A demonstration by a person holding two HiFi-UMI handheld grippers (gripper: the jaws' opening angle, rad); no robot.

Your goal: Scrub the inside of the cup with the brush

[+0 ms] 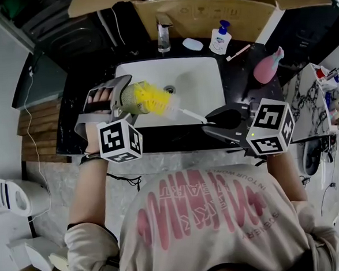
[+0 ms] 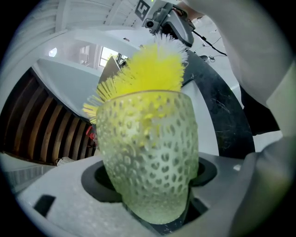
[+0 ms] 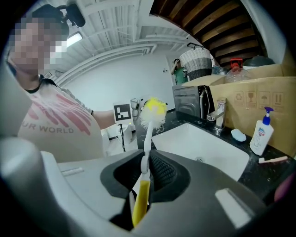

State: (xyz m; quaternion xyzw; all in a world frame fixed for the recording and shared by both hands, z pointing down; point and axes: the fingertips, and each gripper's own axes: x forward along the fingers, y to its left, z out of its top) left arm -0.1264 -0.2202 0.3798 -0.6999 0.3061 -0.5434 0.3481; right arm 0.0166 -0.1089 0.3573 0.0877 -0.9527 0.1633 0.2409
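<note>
The left gripper (image 2: 150, 194) clenches its fingers on the pale green dimpled translucent cup (image 2: 148, 152), held tipped over the near left part of the white sink (image 1: 203, 80). The right gripper (image 3: 144, 169) grasps the thin handle of the yellow-bristled brush (image 1: 152, 99), whose head fills the cup's mouth. On the dark counter (image 1: 241, 85) beyond stand a chrome tap (image 1: 163, 34), a blue soap bar (image 1: 192, 44), a white pump bottle (image 1: 220, 38) and, far right, a pink bottle (image 1: 267, 67)

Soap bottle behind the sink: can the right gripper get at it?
Probably not yet: the right gripper is shut on the brush, whose head sits in the cup the left gripper holds. The way over the sink to the soap bottle looks free.
</note>
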